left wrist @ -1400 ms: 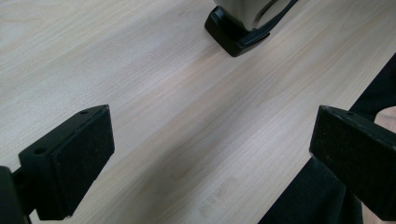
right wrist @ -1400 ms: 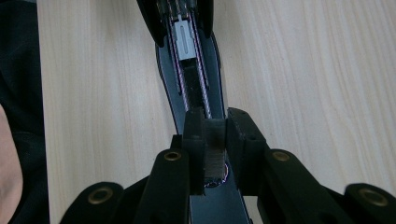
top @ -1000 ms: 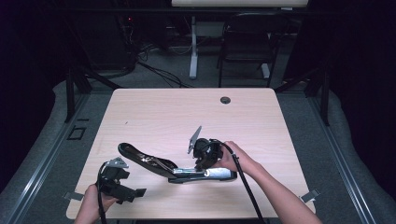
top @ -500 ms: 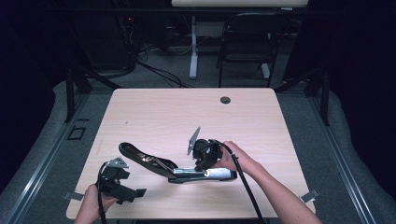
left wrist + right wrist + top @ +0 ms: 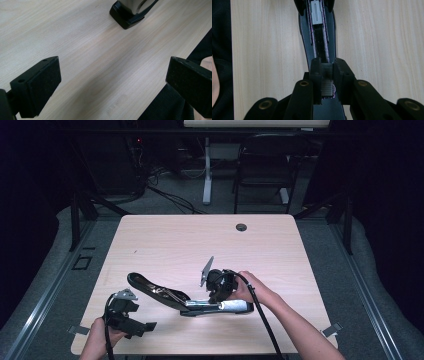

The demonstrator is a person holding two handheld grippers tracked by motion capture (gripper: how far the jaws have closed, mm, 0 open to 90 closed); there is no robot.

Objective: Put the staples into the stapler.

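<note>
open stapler (image 5: 192, 304) lying on the bench (image 5: 165, 240), near the front edge and a little right of the middle. top arm (image 5: 150, 287) swung back and laid out flat to the left, likely so that the magazine channel (image 5: 320, 37) faces up and can take a refill.

right gripper (image 5: 218, 287) poised over the base, pointing straight down the line of the channel. fingers (image 5: 315, 72) close together, clamped on a short grey ribbed piece, by the look a strip of staples (image 5: 327, 86). strip held lengthwise in line with the rails, probably so that it can drop between them without twisting. cannot tell whether already touching the rails or just above them.

inside the channel: a pale grey pusher block (image 5: 316, 11) at the far end, and dark, seemingly bare track between that and the strip. no other staples to be made out there.

left gripper (image 5: 131, 320) parked low at the front left of the bench, well apart from the work, fingers (image 5: 41, 83) wide apart with nothing but bare wood between them; one black end of the stapler just visible ahead in the left gripper view. likely kept back to leave the right side room, and ready to steady the base or fold the arm shut.

small round cable hole (image 5: 241, 227) near the far edge, unrelated to the job.
</note>
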